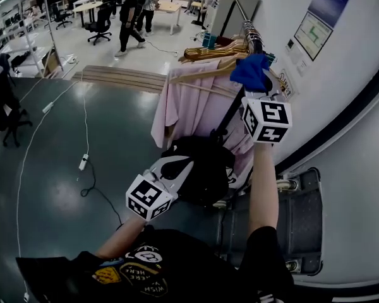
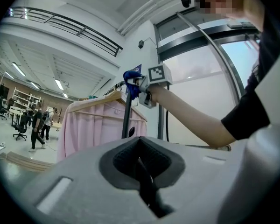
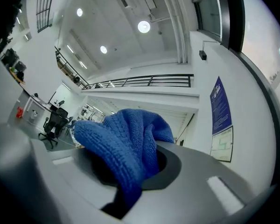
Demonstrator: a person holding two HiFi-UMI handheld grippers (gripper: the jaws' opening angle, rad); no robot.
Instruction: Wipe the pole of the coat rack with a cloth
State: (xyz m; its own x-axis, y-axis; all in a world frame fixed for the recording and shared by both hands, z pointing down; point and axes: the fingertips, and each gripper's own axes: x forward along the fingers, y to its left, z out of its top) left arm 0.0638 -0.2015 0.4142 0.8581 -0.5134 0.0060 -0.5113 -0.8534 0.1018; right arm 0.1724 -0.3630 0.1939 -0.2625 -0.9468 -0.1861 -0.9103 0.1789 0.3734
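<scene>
The coat rack's dark upright pole [image 1: 230,115] rises to a top rail [image 1: 253,39] hung with clothes. My right gripper [image 1: 260,84] is raised beside the rail and is shut on a blue knitted cloth [image 1: 251,70], which bulges out of its jaws [image 3: 126,148]. Whether the cloth touches the rail I cannot tell. My left gripper [image 1: 184,164] hangs lower, left of the pole, shut with nothing in it. In the left gripper view the pole [image 2: 126,118] stands ahead, with the blue cloth [image 2: 130,80] at its top.
A pink garment [image 1: 189,106] hangs on wooden hangers [image 1: 205,52] from the rail, with a black bag [image 1: 202,166] below it. A white wall with a poster [image 1: 313,33] runs along the right. Cables [image 1: 83,163] lie on the dark floor. People stand at desks far back.
</scene>
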